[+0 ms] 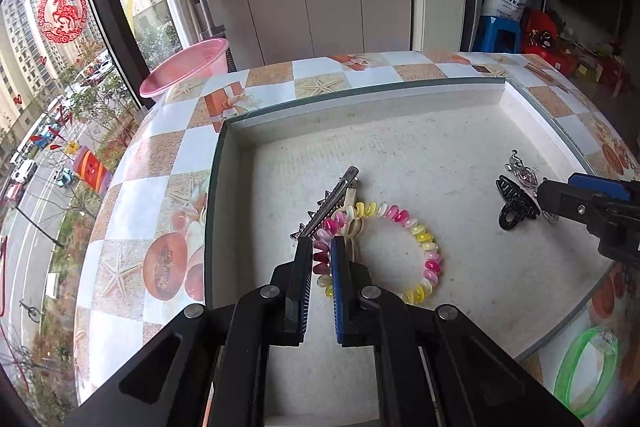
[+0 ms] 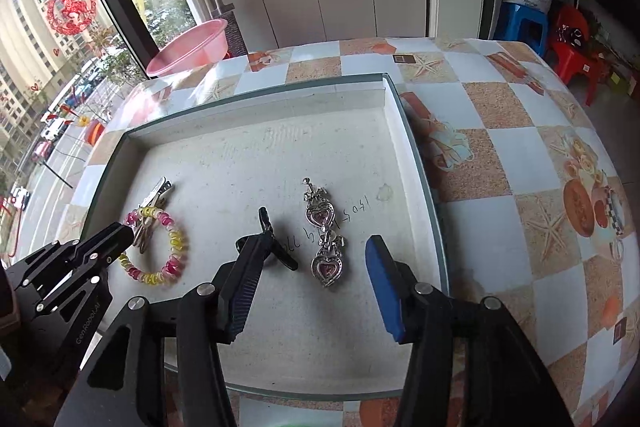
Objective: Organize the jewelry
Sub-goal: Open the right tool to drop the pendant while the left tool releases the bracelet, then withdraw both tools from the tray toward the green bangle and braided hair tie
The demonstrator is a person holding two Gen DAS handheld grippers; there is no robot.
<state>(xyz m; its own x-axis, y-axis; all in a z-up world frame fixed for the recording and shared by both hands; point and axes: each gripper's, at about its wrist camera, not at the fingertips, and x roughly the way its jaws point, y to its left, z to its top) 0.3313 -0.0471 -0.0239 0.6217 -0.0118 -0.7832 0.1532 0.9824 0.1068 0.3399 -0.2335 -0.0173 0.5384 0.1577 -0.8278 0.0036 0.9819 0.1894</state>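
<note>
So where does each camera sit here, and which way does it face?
Left wrist: on the left gripper, angled down at the coil bracelet in the tray; its fingers shut on the coil.
Right wrist: on the right gripper, angled down over the heart earrings; fingers open.
Shared: tray, bracelet, black clip, each other's gripper.

A shallow tray (image 2: 416, 163) lay on the table (image 2: 520, 131). Inside the tray, the coiled bracelet (image 2: 158, 247) sat toward the tray's left side, with a hair clip (image 2: 158, 193) lying partly under it and reaching toward the tray's far wall. Right of the bracelet, near the tray's middle, lay a claw clip (image 2: 276, 243), and just right of that the heart pendant (image 2: 326, 235). A bangle (image 1: 586, 371) lay on the table outside the tray's near right corner. Beyond the table's far left corner stood a basin (image 1: 188, 67).
</note>
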